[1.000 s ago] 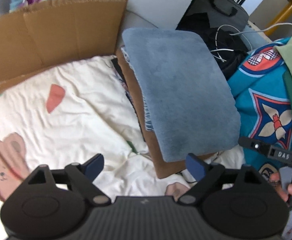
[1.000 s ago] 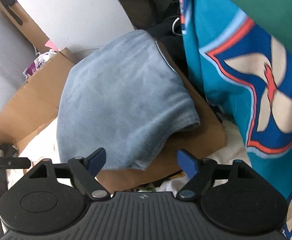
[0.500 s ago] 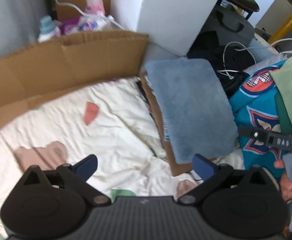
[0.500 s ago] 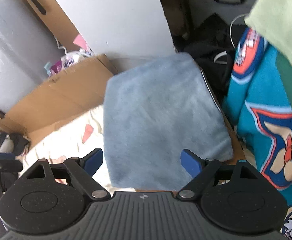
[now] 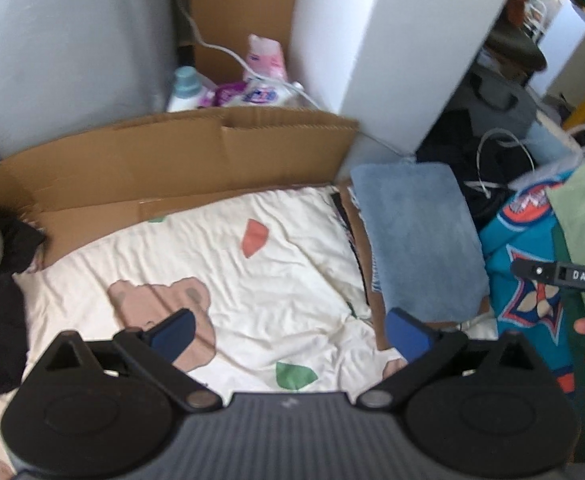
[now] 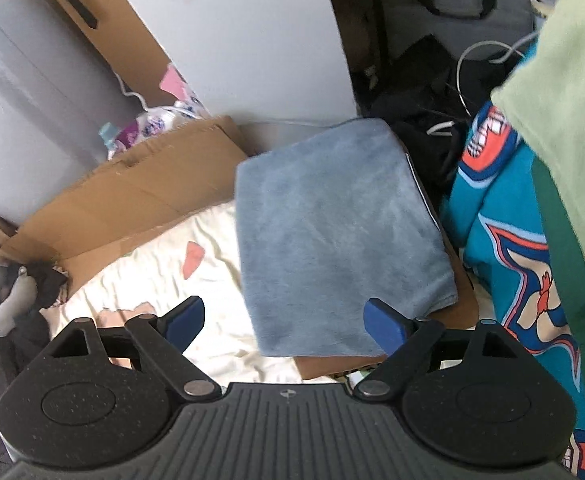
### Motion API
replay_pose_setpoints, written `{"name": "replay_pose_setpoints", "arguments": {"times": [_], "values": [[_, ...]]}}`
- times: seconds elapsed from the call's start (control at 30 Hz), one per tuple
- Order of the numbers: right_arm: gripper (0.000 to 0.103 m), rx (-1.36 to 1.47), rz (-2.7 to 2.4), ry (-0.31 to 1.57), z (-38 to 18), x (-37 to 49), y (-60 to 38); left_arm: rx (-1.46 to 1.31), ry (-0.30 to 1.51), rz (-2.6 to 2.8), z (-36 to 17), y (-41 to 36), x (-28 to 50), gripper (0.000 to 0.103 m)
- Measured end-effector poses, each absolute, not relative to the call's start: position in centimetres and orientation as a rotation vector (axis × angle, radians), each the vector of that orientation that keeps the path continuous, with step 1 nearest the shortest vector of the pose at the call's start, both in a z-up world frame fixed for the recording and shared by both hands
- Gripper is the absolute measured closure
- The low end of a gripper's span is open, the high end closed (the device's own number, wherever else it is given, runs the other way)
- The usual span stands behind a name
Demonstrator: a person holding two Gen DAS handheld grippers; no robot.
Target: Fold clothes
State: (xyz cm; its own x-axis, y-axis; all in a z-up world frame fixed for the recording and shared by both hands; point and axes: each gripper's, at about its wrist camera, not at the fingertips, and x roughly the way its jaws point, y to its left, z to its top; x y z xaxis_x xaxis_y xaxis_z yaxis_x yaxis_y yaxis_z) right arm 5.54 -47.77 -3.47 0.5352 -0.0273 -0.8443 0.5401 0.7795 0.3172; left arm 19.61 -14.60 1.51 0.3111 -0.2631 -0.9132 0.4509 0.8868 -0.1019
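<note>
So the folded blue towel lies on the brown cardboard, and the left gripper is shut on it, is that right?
Not quite. The towel does lie folded on the cardboard, but the left gripper is open and holds nothing; it hangs above the cream sheet. The left wrist view shows this.

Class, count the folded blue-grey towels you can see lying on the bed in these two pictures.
1. The folded blue-grey towel lies on a brown cloth, between the cream sheet and the teal garment. Others may be hidden beneath.

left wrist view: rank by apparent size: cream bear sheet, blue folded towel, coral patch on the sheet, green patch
1. cream bear sheet
2. blue folded towel
3. coral patch and green patch: look about alike; the green one is nearer the camera, so unranked.
</note>
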Motion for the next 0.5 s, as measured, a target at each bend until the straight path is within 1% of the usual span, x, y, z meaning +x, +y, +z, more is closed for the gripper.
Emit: {"name": "replay_pose_setpoints", "arguments": {"times": [0.17, 0.5], "values": [[0.012, 0.658, -0.364, 0.927, -0.4, 5.6, -47.7, 0.152, 1.13, -0.424, 4.7, -12.3, 19.3, 0.001], [0.011, 0.61, -0.34, 0.933, 7.1, 6.2, -44.6, 0.094, 1.085, -0.275, 10.0, -6.7, 18.3, 0.001]]}}
